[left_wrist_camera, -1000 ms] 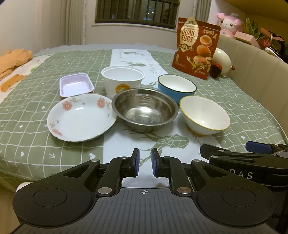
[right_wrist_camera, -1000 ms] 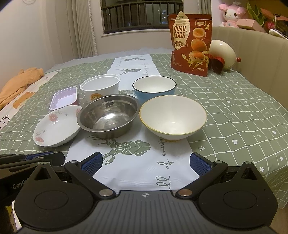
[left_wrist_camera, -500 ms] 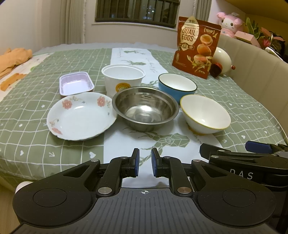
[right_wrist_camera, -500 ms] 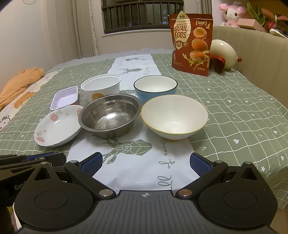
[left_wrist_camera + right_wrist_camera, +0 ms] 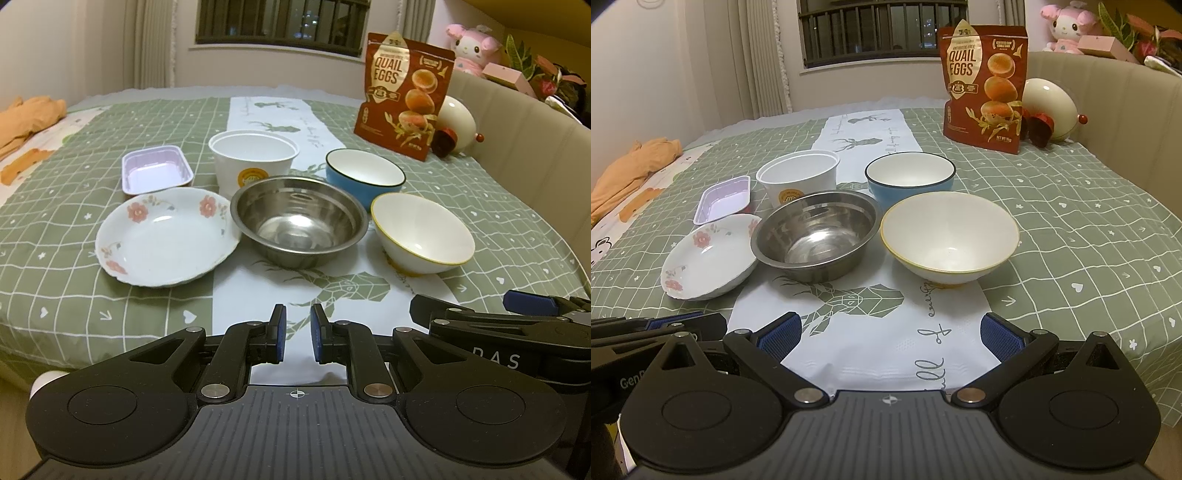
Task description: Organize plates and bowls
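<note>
Left wrist view is showing the left gripper (image 5: 297,334) with jaws nearly together, holding nothing, its body hiding the tabletop's (image 5: 55,258) near edge. Right gripper (image 5: 890,334) jaws are standing wide apart, empty. Ahead, the floral plate (image 5: 166,236), steel bowl (image 5: 299,219) and yellow-rimmed bowl (image 5: 423,232) are sitting in a row; the blue bowl (image 5: 364,177) is lying partly hidden behind them.

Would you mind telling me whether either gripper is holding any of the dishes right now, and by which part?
Nothing is held. The left gripper has its jaws nearly together with only air between them, and the right gripper is wide open; both are short of the dishes.
</note>
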The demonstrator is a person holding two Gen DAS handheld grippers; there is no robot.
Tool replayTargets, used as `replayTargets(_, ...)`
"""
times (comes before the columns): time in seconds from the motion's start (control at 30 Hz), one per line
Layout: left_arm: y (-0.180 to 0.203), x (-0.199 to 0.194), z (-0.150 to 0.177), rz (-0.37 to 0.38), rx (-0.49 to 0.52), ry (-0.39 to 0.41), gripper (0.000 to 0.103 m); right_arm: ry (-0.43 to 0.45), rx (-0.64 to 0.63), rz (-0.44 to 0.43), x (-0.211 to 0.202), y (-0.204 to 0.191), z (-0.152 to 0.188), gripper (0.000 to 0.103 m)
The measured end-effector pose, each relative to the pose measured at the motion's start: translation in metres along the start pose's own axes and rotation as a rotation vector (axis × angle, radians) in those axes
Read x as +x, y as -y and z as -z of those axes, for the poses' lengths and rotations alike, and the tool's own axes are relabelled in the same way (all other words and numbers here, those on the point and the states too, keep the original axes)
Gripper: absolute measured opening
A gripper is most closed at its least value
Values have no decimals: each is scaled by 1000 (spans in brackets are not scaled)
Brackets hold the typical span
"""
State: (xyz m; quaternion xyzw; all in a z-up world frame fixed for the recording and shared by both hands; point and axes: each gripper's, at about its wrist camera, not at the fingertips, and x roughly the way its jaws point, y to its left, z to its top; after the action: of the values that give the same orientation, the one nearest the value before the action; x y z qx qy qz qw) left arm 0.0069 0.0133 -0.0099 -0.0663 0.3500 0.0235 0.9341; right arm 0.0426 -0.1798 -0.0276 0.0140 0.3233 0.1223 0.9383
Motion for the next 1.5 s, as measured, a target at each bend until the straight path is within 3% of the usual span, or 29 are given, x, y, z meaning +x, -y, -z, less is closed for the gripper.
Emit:
replayTargets(0.67,-2,1,-1,11,-10,-2,17,-11,8,11,6,1,4,103)
replayTargets(0.8,-12,8,-4,68,-25,-6,17,3,17,8,9,2,2,103)
replayTargets(0.93,-39,25,-10,233,-95,-10,17,47,55,-7,14,3,0,103)
replayTargets(1.03,-69,45,-13,316,-189,-36,17,47,99,-6,27,4,-2,103)
replayTargets(1.1,-92,60,-15,327,-275,-70,17,28,132,-11,40,4,-4,103)
replayTargets(1.17,-110,72,-17,292,-356,-92,17,-2,164,-36,55,2,-4,103)
replayTargets(1.33,-137,94,-53,350,-309,-7,17,-64,188,-107,88,-12,-8,103)
replayTargets(1.43,-137,126,-97,311,-266,-88,17,-75,209,-123,98,-17,-15,103)
replayTargets(1.5,-131,144,-125,311,-194,-86,17,-89,236,-148,107,-18,-21,103)
